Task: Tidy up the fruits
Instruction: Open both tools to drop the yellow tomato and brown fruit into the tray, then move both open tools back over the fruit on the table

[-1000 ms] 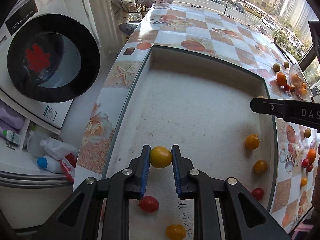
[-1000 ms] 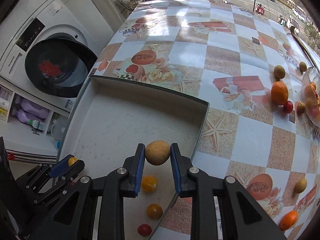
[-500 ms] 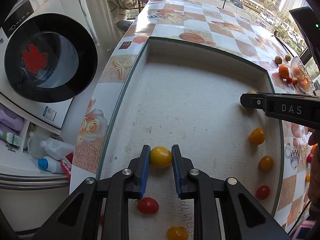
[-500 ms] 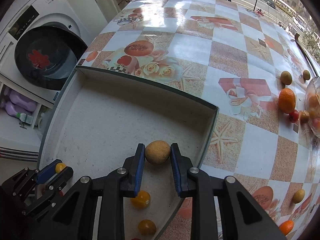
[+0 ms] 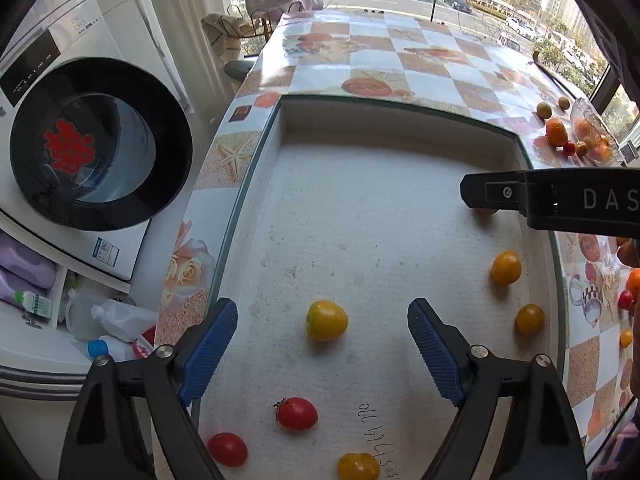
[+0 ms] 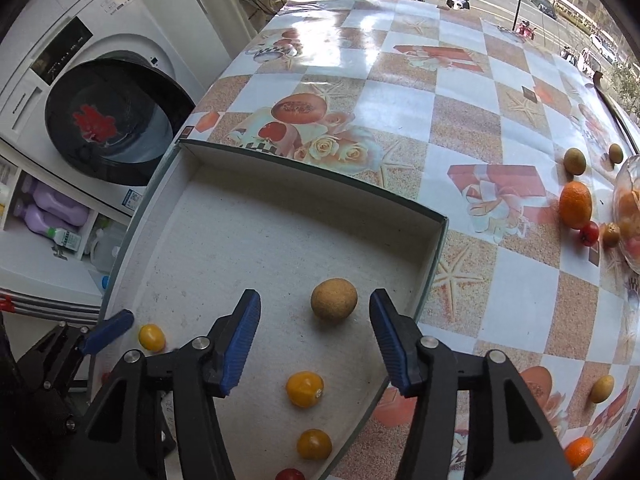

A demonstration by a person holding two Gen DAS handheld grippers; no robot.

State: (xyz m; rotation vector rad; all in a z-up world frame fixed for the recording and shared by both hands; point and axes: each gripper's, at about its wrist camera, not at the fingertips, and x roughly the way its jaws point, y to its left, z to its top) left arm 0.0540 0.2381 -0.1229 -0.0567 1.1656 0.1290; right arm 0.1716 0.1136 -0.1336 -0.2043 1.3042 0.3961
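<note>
Both claws gape wide, holding nothing. Between the left claw (image 5: 322, 354) pads lies one smooth yellow tomato (image 5: 326, 319); between the right claw (image 6: 316, 336) pads one rough round tan fruit (image 6: 334, 300), both on the shallow white tray (image 5: 360, 216). Two red tomatoes (image 5: 296, 413) lie nearby.

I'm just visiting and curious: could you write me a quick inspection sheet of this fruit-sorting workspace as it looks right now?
Surface: checkered fruit-print tablecloth, carrying a shallow white tray.
Job's things: yellow tomato and round brown fruit lie in the tray with other yellow and red tomatoes; orange and small fruits lie outside it.
Clutter: clear glass dish at the table's edge.
Grippers: left gripper open over the yellow tomato; right gripper open around the brown fruit.
Cables: nothing seen.
Surroundings: white washing machine, detergent bottles, street outside.
</note>
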